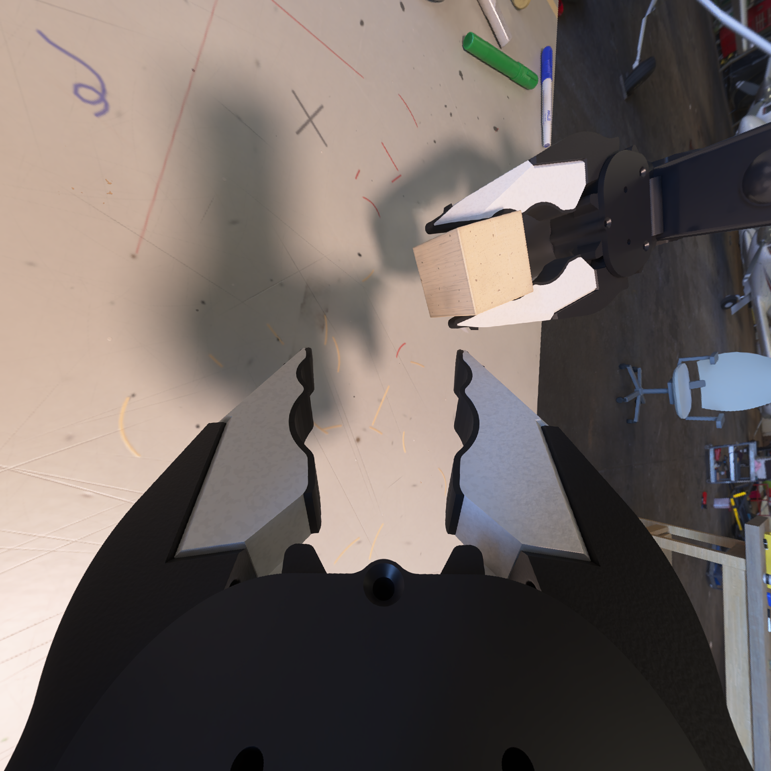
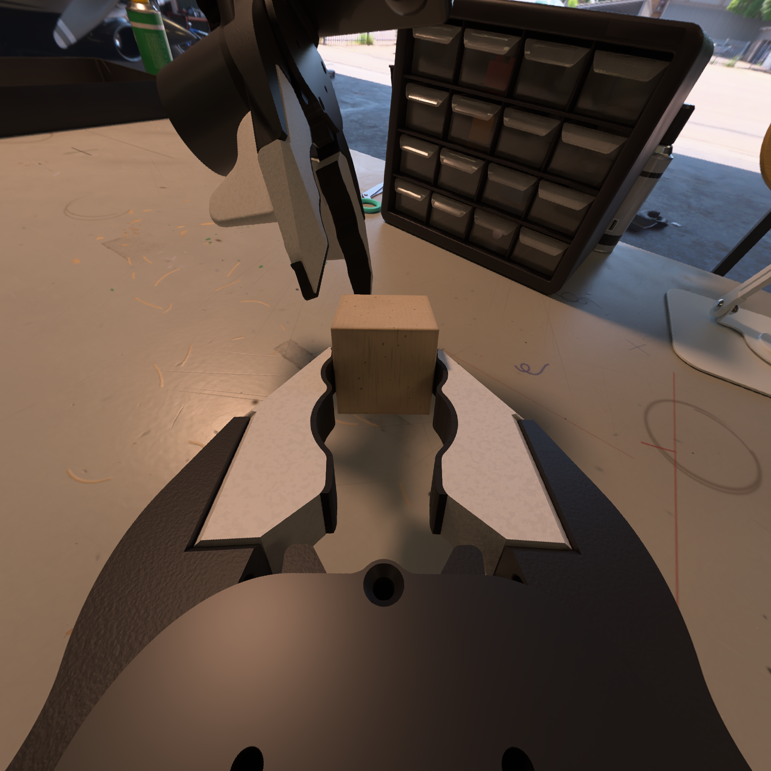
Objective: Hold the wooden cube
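Observation:
The wooden cube is a pale block held between the tips of my right gripper, which is shut on it and holds it above the table. In the left wrist view the cube sits in the right gripper at the right, near the table's edge. My left gripper is open and empty, pointing down at the table, its tips just short of the cube. In the right wrist view the left gripper hangs from above, its fingertips right behind the cube's top edge.
A green marker and a blue pen lie near the table's edge. A dark drawer cabinet stands behind the cube. A white lamp base sits at the right. Green-handled scissors lie by the cabinet.

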Tool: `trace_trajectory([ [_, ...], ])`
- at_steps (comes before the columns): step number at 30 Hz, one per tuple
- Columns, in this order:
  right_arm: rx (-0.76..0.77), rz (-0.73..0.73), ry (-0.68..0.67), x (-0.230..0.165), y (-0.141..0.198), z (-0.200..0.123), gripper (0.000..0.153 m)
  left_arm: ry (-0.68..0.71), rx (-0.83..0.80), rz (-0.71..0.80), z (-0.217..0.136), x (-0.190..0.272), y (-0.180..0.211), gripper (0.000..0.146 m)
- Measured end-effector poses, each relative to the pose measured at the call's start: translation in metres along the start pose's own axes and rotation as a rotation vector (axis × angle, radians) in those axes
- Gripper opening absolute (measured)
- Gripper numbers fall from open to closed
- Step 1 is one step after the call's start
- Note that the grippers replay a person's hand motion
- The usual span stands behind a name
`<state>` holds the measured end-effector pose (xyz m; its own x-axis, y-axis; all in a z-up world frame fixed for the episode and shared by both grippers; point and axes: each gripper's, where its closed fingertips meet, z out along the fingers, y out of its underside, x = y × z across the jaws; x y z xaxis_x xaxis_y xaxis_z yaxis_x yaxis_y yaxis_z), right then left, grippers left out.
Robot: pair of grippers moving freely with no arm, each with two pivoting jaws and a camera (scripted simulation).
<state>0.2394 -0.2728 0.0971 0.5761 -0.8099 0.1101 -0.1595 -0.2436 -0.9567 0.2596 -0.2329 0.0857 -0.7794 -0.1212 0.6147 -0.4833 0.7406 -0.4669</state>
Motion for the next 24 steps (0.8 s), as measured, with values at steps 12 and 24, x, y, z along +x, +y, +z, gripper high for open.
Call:
trace_trajectory([
  [12, 0.095, 0.279, -0.150, 0.0018, -0.0080, 0.0024, 0.044, 0.046, 0.003, -0.095, -0.0008, -0.0027, -0.0041, 0.066],
  [24, 0.097, 0.446, -0.231, 0.0032, -0.0036, 0.0077, 0.044, 0.067, 0.015, -0.089, -0.0005, -0.0054, -0.0090, 0.064],
])
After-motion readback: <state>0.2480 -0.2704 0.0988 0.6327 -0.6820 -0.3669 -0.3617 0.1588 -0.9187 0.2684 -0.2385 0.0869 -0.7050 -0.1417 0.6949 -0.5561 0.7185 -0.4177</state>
